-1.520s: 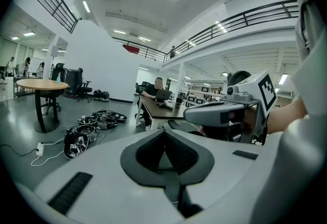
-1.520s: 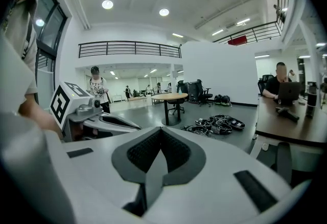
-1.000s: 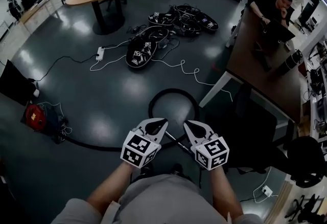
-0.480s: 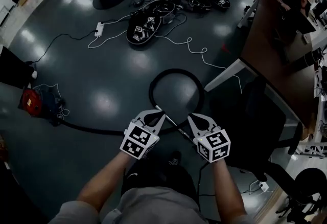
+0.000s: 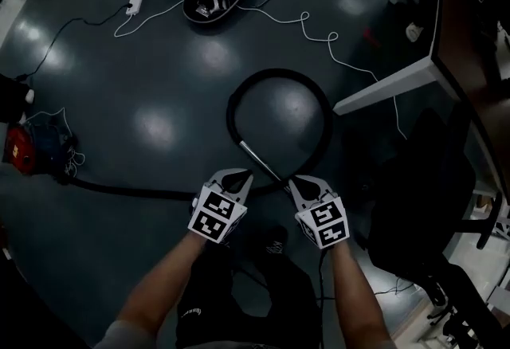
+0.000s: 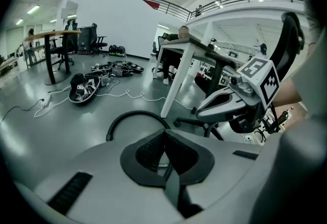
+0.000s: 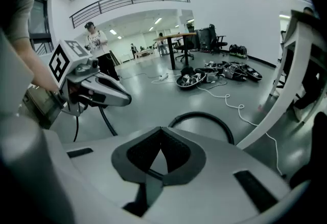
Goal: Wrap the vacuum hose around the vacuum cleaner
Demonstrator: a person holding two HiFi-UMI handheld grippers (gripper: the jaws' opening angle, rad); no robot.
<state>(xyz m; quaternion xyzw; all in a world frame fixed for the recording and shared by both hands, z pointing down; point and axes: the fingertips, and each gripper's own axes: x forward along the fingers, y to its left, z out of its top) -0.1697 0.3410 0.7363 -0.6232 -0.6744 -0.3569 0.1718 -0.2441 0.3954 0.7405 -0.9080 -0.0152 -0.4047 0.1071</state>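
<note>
Down come both claws toward the floor, left claw (image 5: 236, 178) and right claw (image 5: 299, 184) pinched shut, empty. Far left of the hose (image 5: 279, 73), the red vacuum (image 5: 17, 150) is cut off. Hose lies black in one floor loop, metal tube (image 5: 259, 160) ending between the claws. Chair (image 5: 422, 196) crowds its right.

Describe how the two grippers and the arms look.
The left gripper and right gripper are light grey shells tapering to dark-lined jaws, each carrying a white cube with black square markers. Forearms are bare below a grey short sleeve.
</note>
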